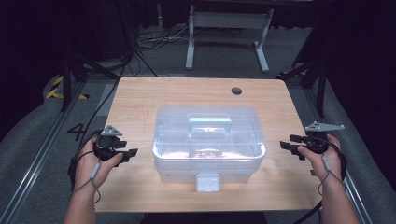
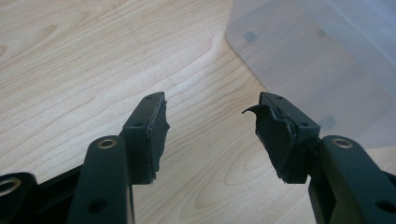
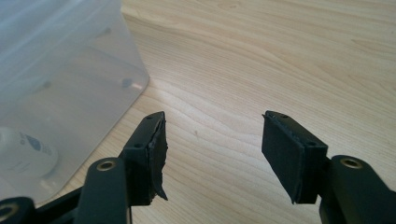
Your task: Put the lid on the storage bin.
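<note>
Approach step being judged: clear lidded box [image 1: 208, 142] on bench [image 1: 140, 100] is being flanked; left gripper [image 1: 129, 155] and right gripper [image 1: 286, 146] jaws wide, empty; side grips being called for next.

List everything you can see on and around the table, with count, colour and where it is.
box: one, clear plastic, lid on, middle of the table
handle: one, pale grey, on top of the box lid
latch: one, clear, front of the box
item inside the box: one, white with a dark mark, against the box wall; too blurred to name
table: one, light wood
hole: one, dark, far side of the table
frame: one, white, on the floor beyond the table
left hand-held gripper: one, black, left of the box, open, nothing between the jaws
right hand-held gripper: one, black, right of the box, open, nothing between the jaws
</note>
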A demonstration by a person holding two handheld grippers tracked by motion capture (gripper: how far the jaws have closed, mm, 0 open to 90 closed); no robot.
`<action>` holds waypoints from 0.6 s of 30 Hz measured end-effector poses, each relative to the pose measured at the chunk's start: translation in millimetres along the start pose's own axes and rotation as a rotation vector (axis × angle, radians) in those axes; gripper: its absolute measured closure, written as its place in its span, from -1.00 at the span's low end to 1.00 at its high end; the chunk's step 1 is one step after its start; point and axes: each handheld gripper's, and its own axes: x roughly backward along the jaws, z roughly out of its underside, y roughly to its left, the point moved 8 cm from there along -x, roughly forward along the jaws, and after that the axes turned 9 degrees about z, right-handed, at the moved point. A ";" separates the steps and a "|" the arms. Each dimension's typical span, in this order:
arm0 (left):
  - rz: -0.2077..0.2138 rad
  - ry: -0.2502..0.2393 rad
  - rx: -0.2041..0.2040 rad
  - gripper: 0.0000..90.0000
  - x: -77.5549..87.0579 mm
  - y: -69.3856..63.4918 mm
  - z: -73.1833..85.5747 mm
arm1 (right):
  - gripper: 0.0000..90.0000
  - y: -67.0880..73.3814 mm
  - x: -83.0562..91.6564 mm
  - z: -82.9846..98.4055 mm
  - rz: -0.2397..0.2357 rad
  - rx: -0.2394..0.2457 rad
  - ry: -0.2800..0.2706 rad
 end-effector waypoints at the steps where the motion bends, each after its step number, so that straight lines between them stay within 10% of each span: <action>1: 0.000 0.000 0.000 -0.05 0.0 0.0 0.0 | -0.10 0.0 0.0 0.0 0.000 0.000 0.000; 18: -0.008 0.070 0.025 -0.21 -29.0 11.8 15.8 | -0.17 -4.6 -28.5 25.8 0.001 0.007 0.060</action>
